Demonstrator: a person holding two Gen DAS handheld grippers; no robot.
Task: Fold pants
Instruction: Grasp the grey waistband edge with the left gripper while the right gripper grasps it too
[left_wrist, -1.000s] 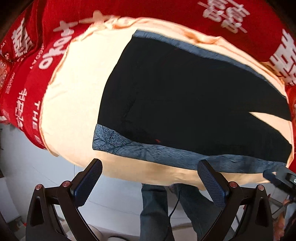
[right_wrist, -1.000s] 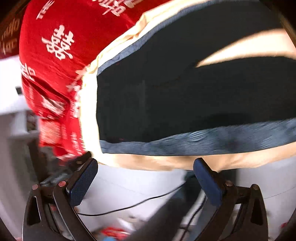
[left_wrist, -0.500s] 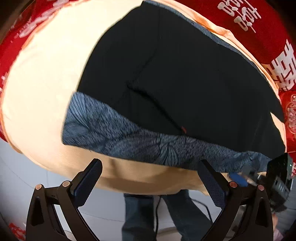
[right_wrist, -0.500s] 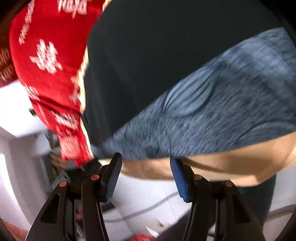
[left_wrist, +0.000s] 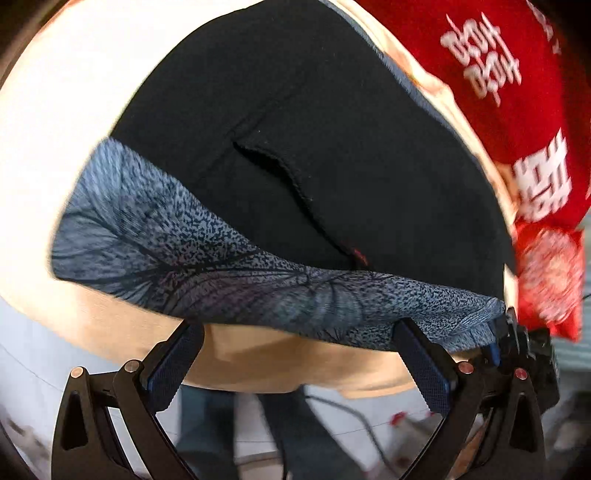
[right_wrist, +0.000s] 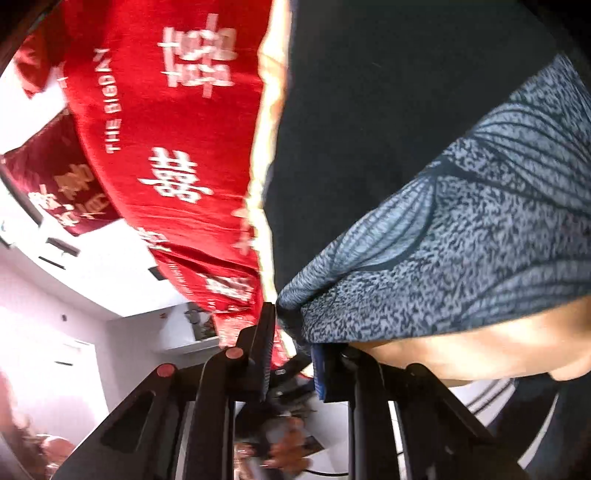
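Black pants (left_wrist: 332, 147) with a blue-grey patterned waistband (left_wrist: 221, 273) lie flat on a cream-covered surface (left_wrist: 55, 110). My left gripper (left_wrist: 299, 354) is open, its two fingertips at the waistband's near edge with the hem lying across the gap. At the waistband's right corner the right gripper (left_wrist: 517, 347) shows. In the right wrist view, the right gripper (right_wrist: 291, 343) has its jaws closing, and the bunched corner of the waistband (right_wrist: 461, 240) is pinched between the pads. The black leg cloth (right_wrist: 369, 110) stretches away beyond.
A red cloth with white characters (left_wrist: 498, 92) covers the far side of the surface and hangs over its edge (right_wrist: 166, 110). A person's legs in jeans (left_wrist: 207, 424) and a cable (left_wrist: 354, 417) are on the pale floor below the near edge.
Both grippers came down and closer to the waistband. The right jaws narrowed from wide apart onto the waistband's corner. The left jaws stayed wide.
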